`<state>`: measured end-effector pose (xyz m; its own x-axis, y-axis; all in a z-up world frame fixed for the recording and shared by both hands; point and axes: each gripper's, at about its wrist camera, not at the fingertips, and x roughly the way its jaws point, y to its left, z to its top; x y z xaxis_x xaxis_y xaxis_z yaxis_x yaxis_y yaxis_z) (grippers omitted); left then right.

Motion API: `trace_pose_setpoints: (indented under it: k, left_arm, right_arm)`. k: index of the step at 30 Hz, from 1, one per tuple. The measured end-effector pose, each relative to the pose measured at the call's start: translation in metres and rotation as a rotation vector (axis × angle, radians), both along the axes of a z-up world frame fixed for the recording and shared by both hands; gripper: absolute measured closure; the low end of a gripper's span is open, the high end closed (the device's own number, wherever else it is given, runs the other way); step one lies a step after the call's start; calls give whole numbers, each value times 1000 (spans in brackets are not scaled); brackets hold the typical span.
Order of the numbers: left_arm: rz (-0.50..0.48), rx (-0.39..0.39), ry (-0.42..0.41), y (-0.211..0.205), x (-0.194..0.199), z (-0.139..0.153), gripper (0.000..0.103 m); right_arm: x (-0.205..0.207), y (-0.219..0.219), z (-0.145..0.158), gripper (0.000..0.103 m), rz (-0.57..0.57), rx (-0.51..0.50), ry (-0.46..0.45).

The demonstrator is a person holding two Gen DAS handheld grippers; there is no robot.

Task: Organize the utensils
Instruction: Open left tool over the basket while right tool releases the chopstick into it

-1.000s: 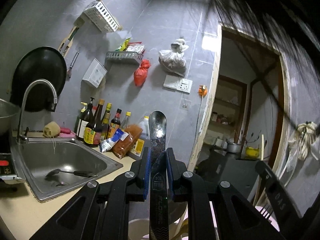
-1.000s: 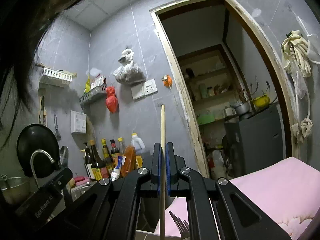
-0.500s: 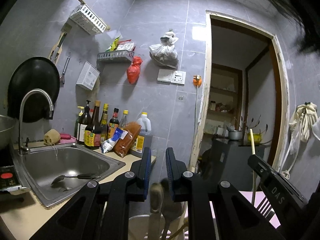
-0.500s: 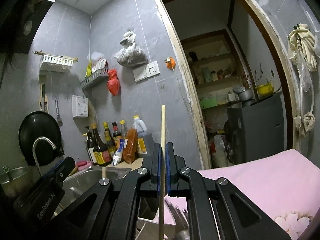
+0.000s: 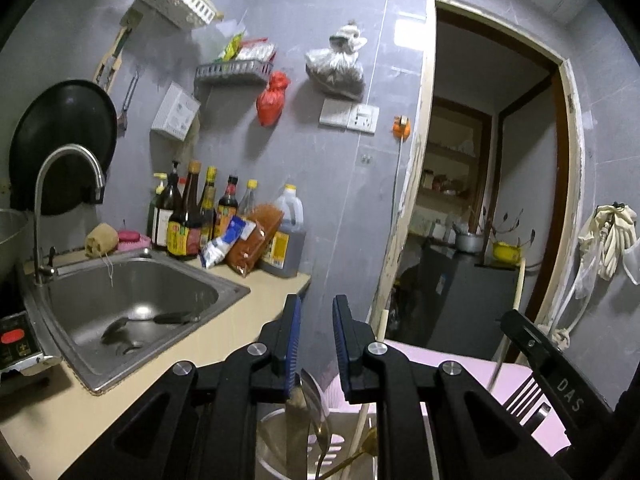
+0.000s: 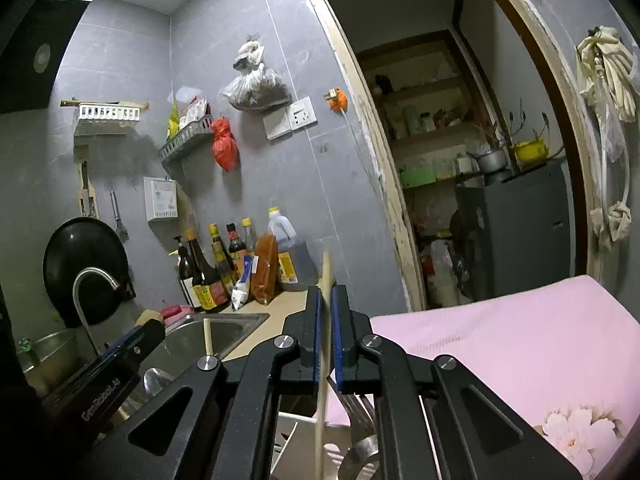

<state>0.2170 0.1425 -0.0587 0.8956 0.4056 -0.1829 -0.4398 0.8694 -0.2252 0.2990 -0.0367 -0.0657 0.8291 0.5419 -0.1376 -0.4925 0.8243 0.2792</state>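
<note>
My left gripper (image 5: 314,332) is open and empty, its blue pads apart above a white utensil holder (image 5: 276,444). A dark-handled steel utensil (image 5: 295,424) and a gold spoon (image 5: 322,436) stand in the holder. My right gripper (image 6: 326,322) is shut on a wooden chopstick (image 6: 323,344), upright over the holder (image 6: 296,436), where forks (image 6: 356,404) stand. The right gripper also shows at the right of the left wrist view (image 5: 556,376), with the chopstick (image 5: 516,304).
A steel sink (image 5: 120,300) with a ladle (image 5: 136,322) lies left, with a faucet (image 5: 60,200). Sauce bottles (image 5: 208,220) line the wall. A pink cloth (image 6: 500,332) covers the surface right. A doorway (image 5: 480,200) opens behind.
My left gripper opened and let the dark-handled utensil drop into the holder. My right gripper lowered a little with the chopstick still held.
</note>
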Motion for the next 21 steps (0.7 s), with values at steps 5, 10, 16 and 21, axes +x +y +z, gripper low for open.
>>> trace_pose_setpoints:
  k: [5, 10, 16, 21]
  left_arm:
    - [-7, -29, 48, 3, 0, 4, 78]
    - [-18, -40, 66, 2, -2, 9, 69]
    - [-19, -49, 67, 1, -5, 17, 56]
    - [-25, -58, 68, 2, -8, 23, 48]
  right_arm:
    - [-3, -3, 1, 87, -1, 1, 32]
    - [-6, -7, 7, 76, -10, -2, 36]
    - [-14, -16, 18, 72, -28, -18, 33]
    - [-24, -27, 28, 64, -59, -40, 34]
